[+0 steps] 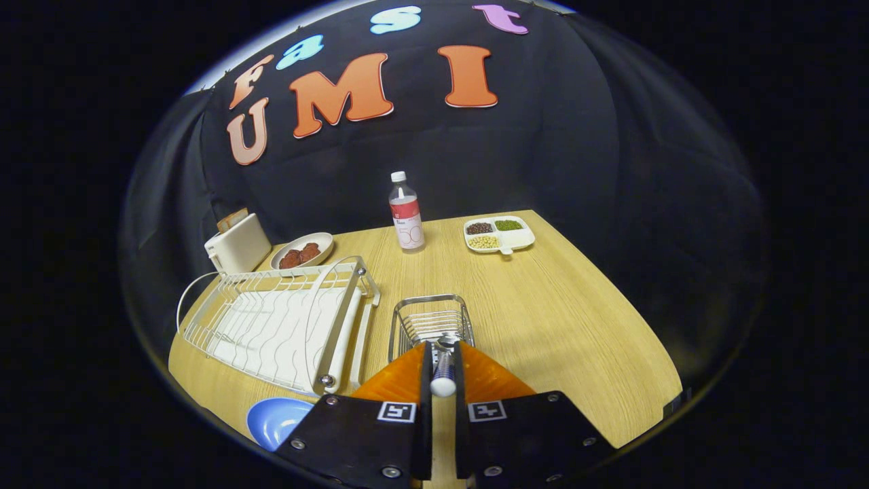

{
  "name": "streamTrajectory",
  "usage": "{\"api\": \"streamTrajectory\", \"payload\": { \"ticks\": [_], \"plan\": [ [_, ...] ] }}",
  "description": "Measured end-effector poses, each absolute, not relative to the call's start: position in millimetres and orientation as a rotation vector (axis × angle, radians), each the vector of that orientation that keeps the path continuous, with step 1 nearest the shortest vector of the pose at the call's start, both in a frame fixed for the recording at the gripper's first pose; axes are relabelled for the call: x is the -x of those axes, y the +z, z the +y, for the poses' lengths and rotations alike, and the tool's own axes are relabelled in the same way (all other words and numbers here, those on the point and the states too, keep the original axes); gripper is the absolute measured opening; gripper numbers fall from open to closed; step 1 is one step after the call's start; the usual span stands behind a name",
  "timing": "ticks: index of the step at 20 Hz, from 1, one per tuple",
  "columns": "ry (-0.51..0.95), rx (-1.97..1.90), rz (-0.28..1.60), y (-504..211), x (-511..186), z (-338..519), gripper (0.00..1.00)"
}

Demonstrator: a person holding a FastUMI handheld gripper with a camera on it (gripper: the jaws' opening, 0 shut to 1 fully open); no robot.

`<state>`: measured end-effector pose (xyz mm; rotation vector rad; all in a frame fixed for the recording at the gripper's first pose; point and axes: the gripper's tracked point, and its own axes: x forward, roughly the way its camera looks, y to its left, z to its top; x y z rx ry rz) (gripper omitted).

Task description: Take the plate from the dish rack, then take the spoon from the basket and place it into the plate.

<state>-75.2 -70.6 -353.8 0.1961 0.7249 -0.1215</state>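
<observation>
My gripper is shut on the spoon, whose handle runs back between the two fingers with its white rounded end toward the camera. The spoon's front end sits at the near rim of the wire basket, which stands just ahead of the fingers. The blue plate lies on the wooden table to the left of the fingers, near the table's front edge. The white dish rack stands left of the basket, with no dishes in it.
Beyond the rack are a white toaster and a dish of brown food. A bottle stands at the back middle. A white divided tray of beans sits at the back right. Bare table stretches right of the basket.
</observation>
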Motion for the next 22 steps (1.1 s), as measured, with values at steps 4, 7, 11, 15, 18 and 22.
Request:
{"api": "streamTrajectory", "payload": {
  "ticks": [4,7,11,15,18,22],
  "plan": [
    [-0.126,-0.187,0.741,-348,72,-74,0.11],
    [-0.111,-0.188,0.728,-333,68,-73,0.06],
    [-0.069,-0.159,0.716,-309,70,-68,0.06],
    [-0.034,-0.152,0.679,-274,81,-61,0.06],
    [0.005,-0.171,0.646,-248,90,-49,0.06],
    [0.090,-0.188,0.612,-219,105,-24,0.06]
  ]
}}
